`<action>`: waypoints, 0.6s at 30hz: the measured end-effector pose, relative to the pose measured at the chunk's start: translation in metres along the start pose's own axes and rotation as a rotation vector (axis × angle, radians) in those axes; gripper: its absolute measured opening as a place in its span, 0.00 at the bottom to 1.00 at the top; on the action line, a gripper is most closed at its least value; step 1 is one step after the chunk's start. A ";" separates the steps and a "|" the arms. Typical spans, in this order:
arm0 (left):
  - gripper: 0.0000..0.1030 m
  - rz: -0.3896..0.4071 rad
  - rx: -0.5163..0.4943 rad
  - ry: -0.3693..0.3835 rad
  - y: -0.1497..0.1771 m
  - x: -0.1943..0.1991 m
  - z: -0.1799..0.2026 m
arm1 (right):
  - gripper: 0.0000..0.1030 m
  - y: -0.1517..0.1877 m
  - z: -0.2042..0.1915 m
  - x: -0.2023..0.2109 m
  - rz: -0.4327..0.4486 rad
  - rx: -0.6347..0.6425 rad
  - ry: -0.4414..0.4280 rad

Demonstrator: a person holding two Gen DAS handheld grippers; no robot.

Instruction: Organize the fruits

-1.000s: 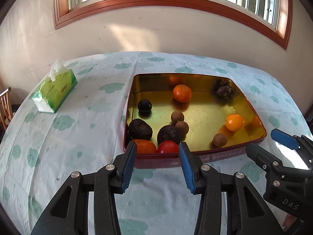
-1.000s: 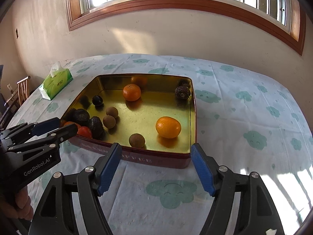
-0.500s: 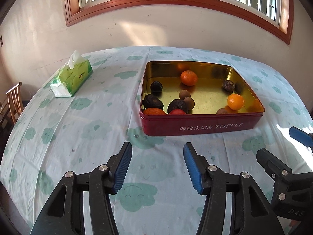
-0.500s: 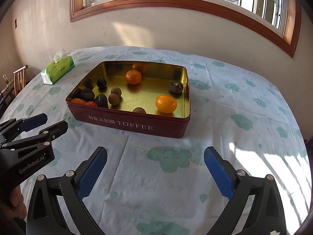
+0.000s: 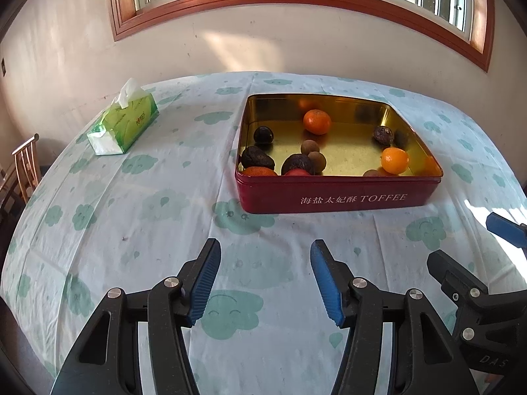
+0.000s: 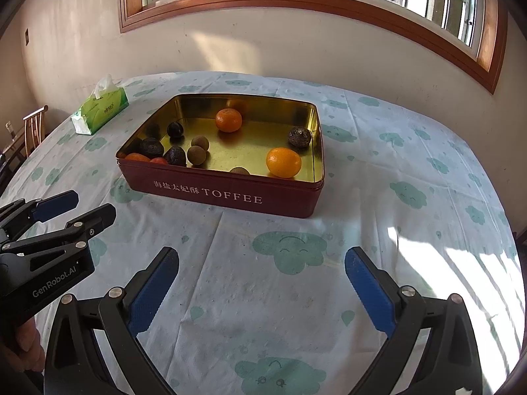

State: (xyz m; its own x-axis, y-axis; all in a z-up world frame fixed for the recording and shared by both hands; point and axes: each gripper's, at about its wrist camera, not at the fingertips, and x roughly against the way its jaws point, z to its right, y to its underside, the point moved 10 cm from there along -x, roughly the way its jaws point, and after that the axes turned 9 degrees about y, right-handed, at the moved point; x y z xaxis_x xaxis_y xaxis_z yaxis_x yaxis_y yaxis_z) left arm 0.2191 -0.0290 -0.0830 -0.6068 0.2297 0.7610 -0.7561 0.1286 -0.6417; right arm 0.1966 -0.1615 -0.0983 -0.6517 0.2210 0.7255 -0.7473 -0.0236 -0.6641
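A red toffee tin (image 5: 336, 197) (image 6: 224, 194) with a gold inside stands on the table and holds several fruits. Among them are an orange (image 5: 394, 160) (image 6: 283, 162) at the front right, a mandarin (image 5: 317, 121) (image 6: 228, 119) at the back, dark avocados (image 5: 257, 158) (image 6: 151, 147) at the left, small brown longans (image 5: 310, 147) (image 6: 196, 155) and a dark passion fruit (image 5: 383, 135) (image 6: 299, 137). My left gripper (image 5: 265, 271) hangs open over the cloth in front of the tin, empty. My right gripper (image 6: 260, 279) is wide open, also empty and short of the tin.
A green tissue box (image 5: 123, 123) (image 6: 99, 109) lies at the far left of the table. A wooden chair (image 5: 24, 164) stands past the left edge. The table (image 5: 148, 197) wears a white cloth with green cloud prints. A wall and window rise behind.
Both grippers have drawn back from the tin, which now looks smaller and shows its red front. The right jaws have spread much wider; the left have widened a little.
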 end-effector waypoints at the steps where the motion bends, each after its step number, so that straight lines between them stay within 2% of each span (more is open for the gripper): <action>1: 0.56 0.000 0.001 -0.002 0.000 0.000 0.000 | 0.97 0.000 0.000 0.000 -0.002 0.000 0.002; 18: 0.56 -0.010 0.006 0.005 0.002 -0.003 -0.001 | 0.97 0.003 -0.002 -0.005 -0.018 -0.002 -0.008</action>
State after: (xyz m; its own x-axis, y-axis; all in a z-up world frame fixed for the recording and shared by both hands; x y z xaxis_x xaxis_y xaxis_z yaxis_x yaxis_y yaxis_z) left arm 0.2192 -0.0280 -0.0867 -0.5978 0.2336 0.7669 -0.7636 0.1254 -0.6334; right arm 0.1979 -0.1611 -0.1039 -0.6389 0.2136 0.7390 -0.7589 -0.0177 -0.6510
